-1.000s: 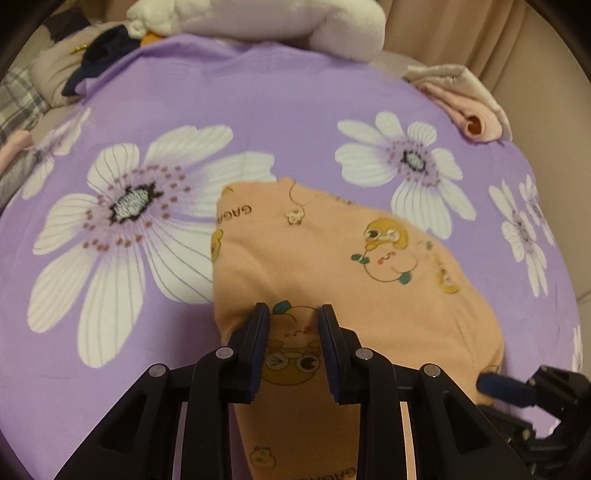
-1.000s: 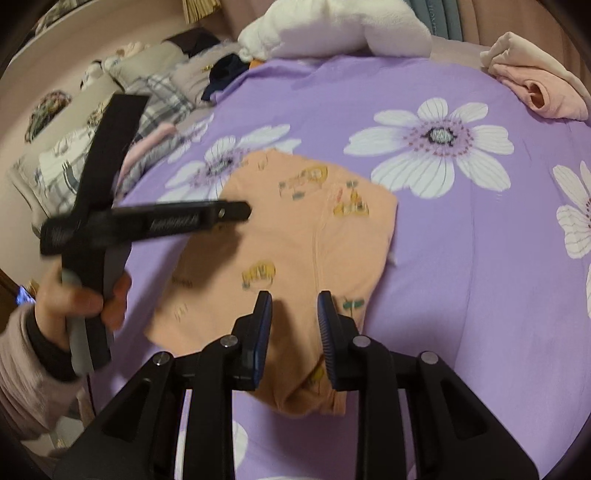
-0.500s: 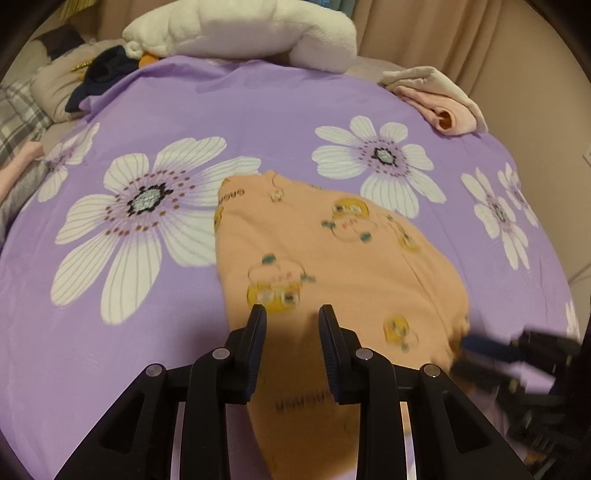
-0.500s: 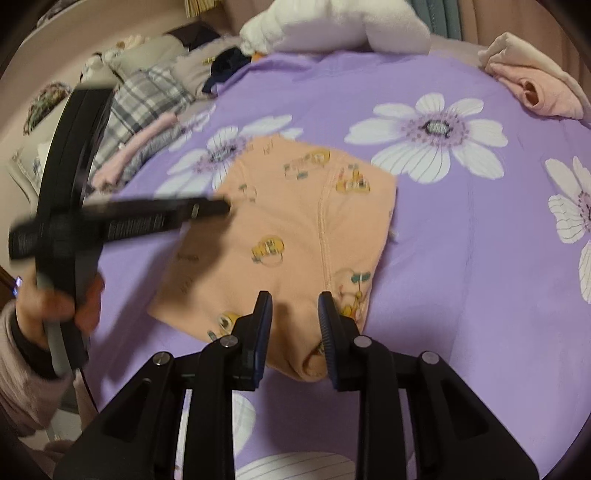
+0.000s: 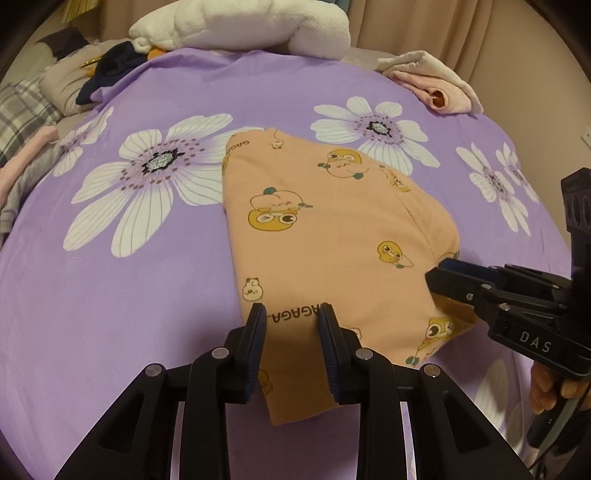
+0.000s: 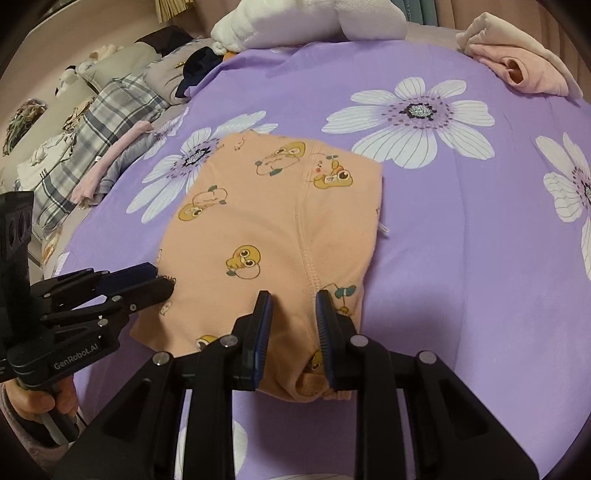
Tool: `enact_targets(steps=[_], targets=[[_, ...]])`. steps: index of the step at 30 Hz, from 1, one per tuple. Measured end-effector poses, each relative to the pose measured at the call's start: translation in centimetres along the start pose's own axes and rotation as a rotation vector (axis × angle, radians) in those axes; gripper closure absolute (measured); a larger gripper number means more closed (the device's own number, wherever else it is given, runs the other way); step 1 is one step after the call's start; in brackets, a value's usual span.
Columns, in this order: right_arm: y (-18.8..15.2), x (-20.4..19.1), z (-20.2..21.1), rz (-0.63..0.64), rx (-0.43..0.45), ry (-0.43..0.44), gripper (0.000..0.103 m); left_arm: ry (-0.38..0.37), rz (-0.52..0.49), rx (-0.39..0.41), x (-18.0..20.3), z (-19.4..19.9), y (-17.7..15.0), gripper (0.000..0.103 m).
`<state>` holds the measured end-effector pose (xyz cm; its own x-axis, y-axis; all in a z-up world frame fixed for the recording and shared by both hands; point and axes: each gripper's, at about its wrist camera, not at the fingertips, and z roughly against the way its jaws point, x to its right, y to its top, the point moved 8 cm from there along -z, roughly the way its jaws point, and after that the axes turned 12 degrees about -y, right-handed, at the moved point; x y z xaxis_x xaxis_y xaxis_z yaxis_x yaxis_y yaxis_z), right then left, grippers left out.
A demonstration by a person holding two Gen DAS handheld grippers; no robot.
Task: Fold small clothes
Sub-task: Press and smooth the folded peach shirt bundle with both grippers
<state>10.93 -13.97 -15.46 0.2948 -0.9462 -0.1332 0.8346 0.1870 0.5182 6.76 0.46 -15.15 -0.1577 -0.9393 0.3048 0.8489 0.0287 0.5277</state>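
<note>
Peach garment point(image 5: 332, 236), printed with cartoon ducks and lettering, lay folded flat near the middle of the bed on the purple flowered sheet point(image 5: 110, 295), its seam running lengthwise toward you.

Your left gripper point(image 5: 293, 321) hung over the near left part of the garment. Its jaws stood narrow, with cloth visible in the gap, but the pads did not appear to pinch it.

Your right gripper point(image 6: 291, 314) sat over the near right end, beside the seam. Its jaws were closing at that moment, with the garment's near edge bunched between them; you cannot tell from either view whether the pads pressed the cloth. In the left wrist view, that same gripper's tip lay at the garment's right edge, touching or just above it.

Your right hand point(image 5: 550, 384) showed only as fingers under its handle. Your left hand point(image 6: 48, 402) gripped its handle low at the frame edge, with a sleeve cuff below it.

Surroundings:
- white plush pillow point(image 5: 251, 26) at the far end of the bed
- crumpled pink and cream clothing point(image 5: 436, 85) at the far right
- plaid and grey clothes point(image 6: 96, 122) piled along the left side
- dark navy item point(image 5: 107, 70) near the pillow
</note>
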Motion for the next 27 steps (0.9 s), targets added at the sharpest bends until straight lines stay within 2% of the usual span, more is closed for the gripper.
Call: enact_targets(steps=[10,15,27], targets=[[-0.2,0.2,1.6,-0.005,0.016,0.012,0.076,-0.004,0.009,-0.025,-0.1,0.9,-2.4,0.074],[-1.3,0.8,0.5,-0.013,-0.029,-0.010,0.079,0.001,0.015,-0.035,-0.2,0.6,-2.8,0.074],[-2.5,0.9,0.6,-0.021,-0.043,-0.014,0.078,0.009,0.016,-0.051,0.0,0.7,-3.5,0.074]])
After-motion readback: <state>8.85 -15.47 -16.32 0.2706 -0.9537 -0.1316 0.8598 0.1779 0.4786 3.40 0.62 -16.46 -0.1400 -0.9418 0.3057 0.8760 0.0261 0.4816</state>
